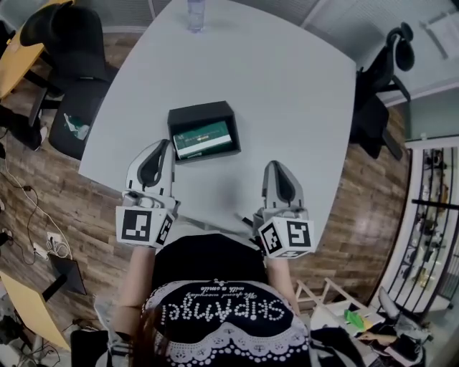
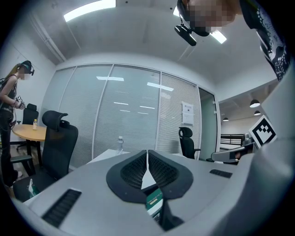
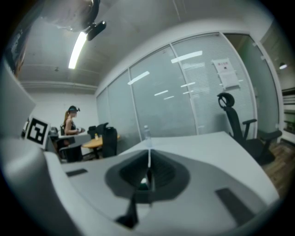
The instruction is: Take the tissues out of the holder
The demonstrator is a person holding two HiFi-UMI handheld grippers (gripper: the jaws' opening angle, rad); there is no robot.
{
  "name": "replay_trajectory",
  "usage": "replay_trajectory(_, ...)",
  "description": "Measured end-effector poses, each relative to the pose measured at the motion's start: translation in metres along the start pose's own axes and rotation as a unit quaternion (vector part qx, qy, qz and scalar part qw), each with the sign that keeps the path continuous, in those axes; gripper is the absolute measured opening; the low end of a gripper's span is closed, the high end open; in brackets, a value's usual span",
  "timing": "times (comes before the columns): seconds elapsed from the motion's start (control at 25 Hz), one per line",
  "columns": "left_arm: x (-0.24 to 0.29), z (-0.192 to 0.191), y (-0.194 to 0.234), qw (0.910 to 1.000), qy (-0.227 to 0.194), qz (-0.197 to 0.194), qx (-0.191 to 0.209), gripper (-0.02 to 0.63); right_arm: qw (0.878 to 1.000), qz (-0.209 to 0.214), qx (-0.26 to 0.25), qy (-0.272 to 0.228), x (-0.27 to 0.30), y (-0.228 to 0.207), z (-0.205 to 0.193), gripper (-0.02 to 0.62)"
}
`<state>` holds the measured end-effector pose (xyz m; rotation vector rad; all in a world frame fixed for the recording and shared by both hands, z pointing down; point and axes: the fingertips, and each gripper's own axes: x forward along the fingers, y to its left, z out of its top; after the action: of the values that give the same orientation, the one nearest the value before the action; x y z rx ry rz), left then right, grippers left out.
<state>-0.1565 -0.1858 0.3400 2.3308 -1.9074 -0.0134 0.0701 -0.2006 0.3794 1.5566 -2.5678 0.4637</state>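
A black tissue holder (image 1: 203,115) sits mid-table with a green tissue pack (image 1: 204,137) lying inside it. My left gripper (image 1: 166,144) hovers just left of the holder's near-left corner, its jaws shut with nothing between them. In the left gripper view the closed left gripper (image 2: 147,157) shows a sliver of the green pack (image 2: 155,203) beneath its pads. My right gripper (image 1: 276,165) is near the table's front edge, to the right of the holder and apart from it, also shut and empty. The right gripper (image 3: 149,159) looks across the table, a green glimpse of the pack (image 3: 143,185) below its seam.
The white table (image 1: 287,93) holds a clear water bottle (image 1: 195,14) at its far edge. Black office chairs stand at the left (image 1: 75,79) and the right (image 1: 380,79). A person (image 2: 8,115) stands by a round wooden table (image 2: 30,132) across the room.
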Motion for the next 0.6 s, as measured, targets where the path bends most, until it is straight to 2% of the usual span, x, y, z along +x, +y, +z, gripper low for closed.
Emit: replay_trajectory(0.6, 0.003, -0.017, 0.017, 0.9992, 0.029, -0.027, -0.001, 0.043, 0.999, -0.032, 0.008, 0.002, 0.000, 0.006, -0.005, 0.035)
